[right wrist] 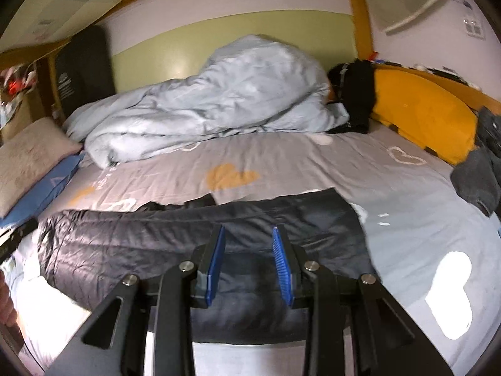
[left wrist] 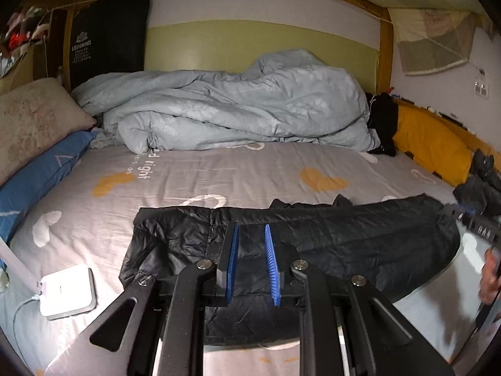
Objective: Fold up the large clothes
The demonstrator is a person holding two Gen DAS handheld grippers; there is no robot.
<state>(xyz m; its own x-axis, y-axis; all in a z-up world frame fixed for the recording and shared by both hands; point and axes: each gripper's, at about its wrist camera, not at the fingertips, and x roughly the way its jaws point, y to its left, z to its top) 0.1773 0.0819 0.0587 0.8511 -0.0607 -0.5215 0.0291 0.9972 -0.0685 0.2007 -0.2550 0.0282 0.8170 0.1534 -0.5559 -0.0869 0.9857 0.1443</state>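
Note:
A black quilted jacket (left wrist: 344, 238) lies flat on the grey heart-print bedsheet (left wrist: 219, 172), folded into a long band across the bed's near side. My left gripper (left wrist: 251, 227) hovers over the jacket's left part, open by a narrow gap, with nothing between its blue pads (left wrist: 232, 250). My right gripper (right wrist: 248, 228) hovers over the jacket (right wrist: 156, 235) towards its right end, open a little wider, and nothing is pinched. In the left wrist view the right gripper (left wrist: 479, 219) shows blurred at the right edge, with a hand (left wrist: 490, 275) behind it.
A crumpled pale-blue duvet (left wrist: 235, 106) fills the back of the bed. Beige and blue pillows (left wrist: 34, 125) lie at the left and a yellow cushion (left wrist: 432, 144) at the right. A white box with a cable (left wrist: 67, 291) sits near left. Dark clothes (right wrist: 479, 181) are piled at the right.

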